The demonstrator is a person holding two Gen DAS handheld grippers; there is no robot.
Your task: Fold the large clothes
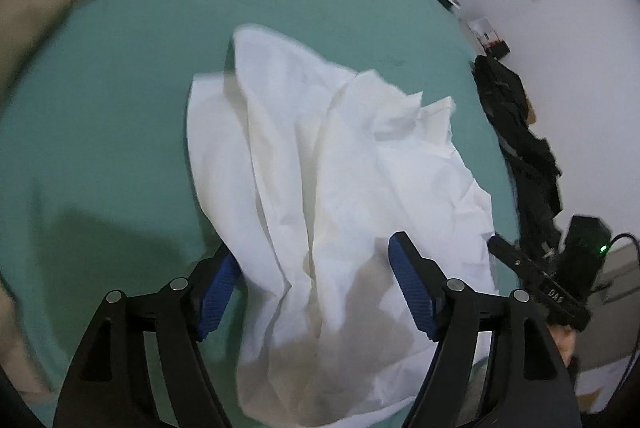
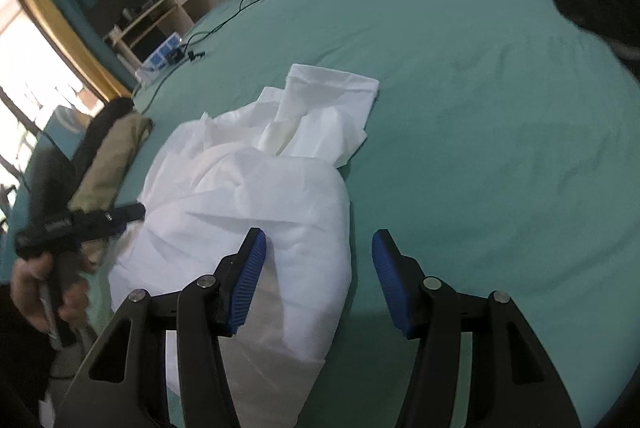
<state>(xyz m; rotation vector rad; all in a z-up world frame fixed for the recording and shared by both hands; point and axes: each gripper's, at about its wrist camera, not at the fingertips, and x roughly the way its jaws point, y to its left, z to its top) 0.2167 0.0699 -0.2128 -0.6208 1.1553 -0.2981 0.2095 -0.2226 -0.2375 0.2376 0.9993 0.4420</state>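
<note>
White garment [image 1: 328, 187], crumpled and rumpled, lies on the green bed sheet [image 1: 140, 87] straight ahead of both my claws. My left gripper [image 1: 316, 284] hangs over its near end with jaws spread wide, cloth lying below the gap, neither pad pressing it. My right gripper [image 2: 318, 280] has its jaws apart too; the garment's right edge runs below the gap. A black garment [image 1: 520, 147] lies to the right of my left claw.
</note>
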